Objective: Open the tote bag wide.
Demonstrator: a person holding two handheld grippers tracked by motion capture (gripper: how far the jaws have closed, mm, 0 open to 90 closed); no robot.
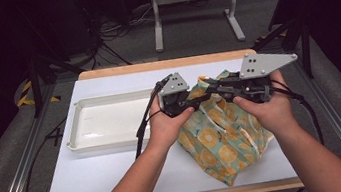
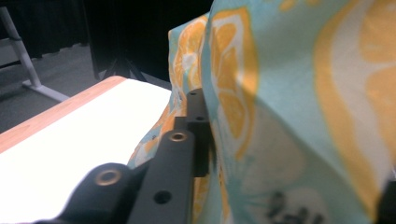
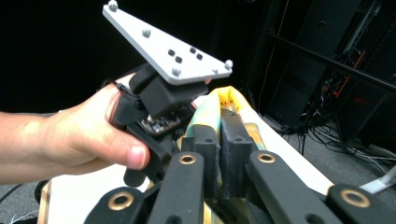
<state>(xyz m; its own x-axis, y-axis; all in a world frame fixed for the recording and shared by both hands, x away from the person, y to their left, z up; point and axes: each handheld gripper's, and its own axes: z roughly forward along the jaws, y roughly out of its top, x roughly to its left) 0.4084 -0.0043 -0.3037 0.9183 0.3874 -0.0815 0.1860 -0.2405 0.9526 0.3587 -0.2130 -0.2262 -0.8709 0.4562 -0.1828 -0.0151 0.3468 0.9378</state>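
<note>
So there's a white tray (image 1: 106, 121) sitting empty on the bench (image 1: 100, 181), left of the orange-print cloth (image 1: 222, 134). Just right of the tray, the left tool (image 1: 190, 97) is clamped on the cloth's top edge; the right tool (image 3: 219, 140) pinches that same edge alongside. Looks like the lift-and-spread step, so next they'd probably pull apart evenly.

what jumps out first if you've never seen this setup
The orange-slice cloth, teal and bright, bunched at the table's right half, catches the eye first. Both grippers pinch its top edge side by side: the left gripper and the right gripper, each shut on the fabric. To the left lies an empty white tray.
</note>
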